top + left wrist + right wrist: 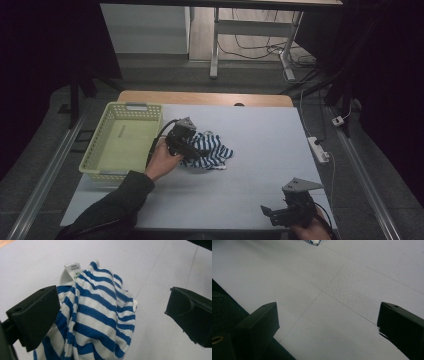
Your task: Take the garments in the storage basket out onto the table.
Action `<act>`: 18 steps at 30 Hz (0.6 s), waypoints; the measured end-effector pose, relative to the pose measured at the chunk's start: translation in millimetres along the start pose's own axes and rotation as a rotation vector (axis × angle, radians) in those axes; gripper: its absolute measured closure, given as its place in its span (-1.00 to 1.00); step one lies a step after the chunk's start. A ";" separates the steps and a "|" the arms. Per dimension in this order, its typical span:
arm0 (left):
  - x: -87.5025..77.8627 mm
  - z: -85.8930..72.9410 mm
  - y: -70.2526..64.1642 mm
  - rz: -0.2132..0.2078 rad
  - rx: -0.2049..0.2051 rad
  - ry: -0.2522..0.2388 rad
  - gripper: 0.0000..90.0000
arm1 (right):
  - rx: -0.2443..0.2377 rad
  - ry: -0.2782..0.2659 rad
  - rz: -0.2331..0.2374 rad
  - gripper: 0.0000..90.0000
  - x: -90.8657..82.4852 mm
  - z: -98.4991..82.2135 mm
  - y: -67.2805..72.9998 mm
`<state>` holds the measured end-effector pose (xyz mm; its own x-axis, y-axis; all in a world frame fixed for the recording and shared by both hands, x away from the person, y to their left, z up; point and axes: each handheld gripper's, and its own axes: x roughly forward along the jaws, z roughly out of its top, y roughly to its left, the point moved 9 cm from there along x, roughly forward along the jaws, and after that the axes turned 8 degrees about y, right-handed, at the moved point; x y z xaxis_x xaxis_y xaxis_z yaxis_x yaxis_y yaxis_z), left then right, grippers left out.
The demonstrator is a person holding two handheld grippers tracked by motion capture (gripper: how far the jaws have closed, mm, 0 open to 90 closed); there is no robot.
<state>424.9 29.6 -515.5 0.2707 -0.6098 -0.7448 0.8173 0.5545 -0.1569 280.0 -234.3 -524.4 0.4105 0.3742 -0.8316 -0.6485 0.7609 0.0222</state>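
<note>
A crumpled blue-and-white striped garment (210, 150) lies on the grey table top (255, 150), just right of a pale green basket (122, 142). My left gripper (192, 150) is over the garment's left part, held by a hand in a dark sleeve. In the left gripper view its jaws stand wide apart around the striped garment (97, 315), whose white label (73, 270) sticks up at the far end; the left jaw rests against the cloth. My right gripper (270, 212) is open near the table's front right edge, over bare table (332, 290).
The basket's inside looks empty. A power strip (318, 149) with cables lies off the table's right side. Table legs and more cables stand beyond the far edge. A corner of the garment (313, 242) shows at the top of the right gripper view.
</note>
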 end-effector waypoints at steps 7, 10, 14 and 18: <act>-6.2 -3.0 -2.6 -0.008 0.005 0.001 -1.00 | 0.000 0.000 0.000 -0.92 0.1 0.1 0.1; -9.6 -4.4 -3.4 -0.006 0.006 0.001 -1.00 | 0.000 0.000 0.000 -0.92 0.0 0.0 -0.1; -15.7 -6.5 -5.0 -0.009 0.003 -0.009 -1.00 | 0.001 -0.001 0.000 -0.92 0.0 0.1 -0.1; -21.6 -9.3 -5.2 -0.015 -0.006 -0.018 -1.00 | 0.001 -0.001 0.000 -0.92 0.0 0.1 0.0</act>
<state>410.1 45.1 -504.6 0.2672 -0.6281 -0.7309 0.8183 0.5484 -0.1721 280.1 -234.2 -524.3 0.4109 0.3750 -0.8310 -0.6483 0.7611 0.0229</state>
